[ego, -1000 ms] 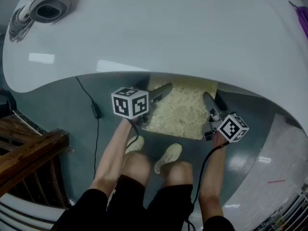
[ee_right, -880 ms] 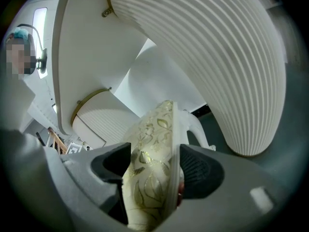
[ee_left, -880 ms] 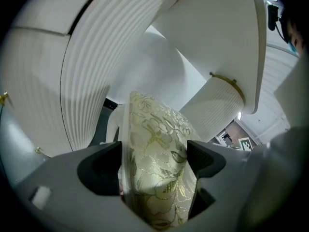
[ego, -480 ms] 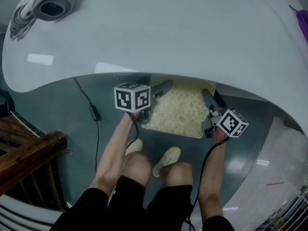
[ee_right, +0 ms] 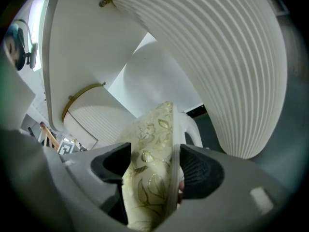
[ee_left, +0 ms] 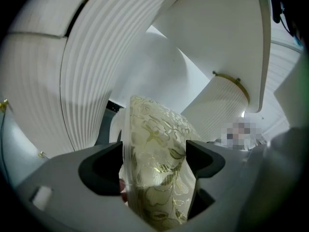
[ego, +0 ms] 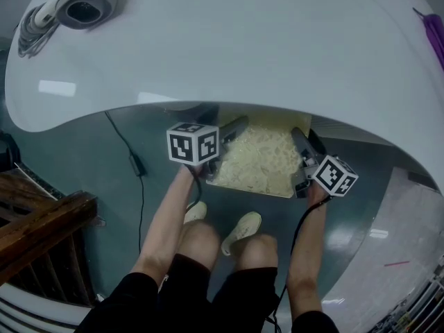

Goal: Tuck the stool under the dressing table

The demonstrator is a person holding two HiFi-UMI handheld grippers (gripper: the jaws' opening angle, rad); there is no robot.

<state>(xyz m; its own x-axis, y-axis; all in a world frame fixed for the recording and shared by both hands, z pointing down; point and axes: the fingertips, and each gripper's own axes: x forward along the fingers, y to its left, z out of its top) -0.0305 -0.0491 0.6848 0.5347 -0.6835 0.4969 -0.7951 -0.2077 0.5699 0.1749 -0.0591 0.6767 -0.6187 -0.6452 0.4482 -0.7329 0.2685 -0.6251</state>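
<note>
The stool (ego: 260, 159) has a cream seat with a gold leaf pattern, and its far part lies under the white dressing table (ego: 243, 54). My left gripper (ego: 225, 139) holds the seat's left side. In the left gripper view the cushion (ee_left: 157, 144) fills the gap, and the left gripper (ee_left: 154, 156) is shut on it. At the seat's right side my right gripper (ego: 305, 155) grips the other edge. There the cushion (ee_right: 152, 144) sits between both pads, with the right gripper (ee_right: 152, 167) shut on it. The stool's legs are hidden.
The table's ribbed white base (ee_left: 91, 81) curves close on both sides of the stool. On the tabletop's far left lies a white hair dryer (ego: 83, 2). A black cable (ego: 135, 161) runs across the grey floor, wooden furniture (ego: 41, 220) stands at the left, and the person's feet (ego: 239, 229) are just behind the stool.
The left gripper and the stool's near edge have edged slightly toward the table. Both grips on the seat look the same.
</note>
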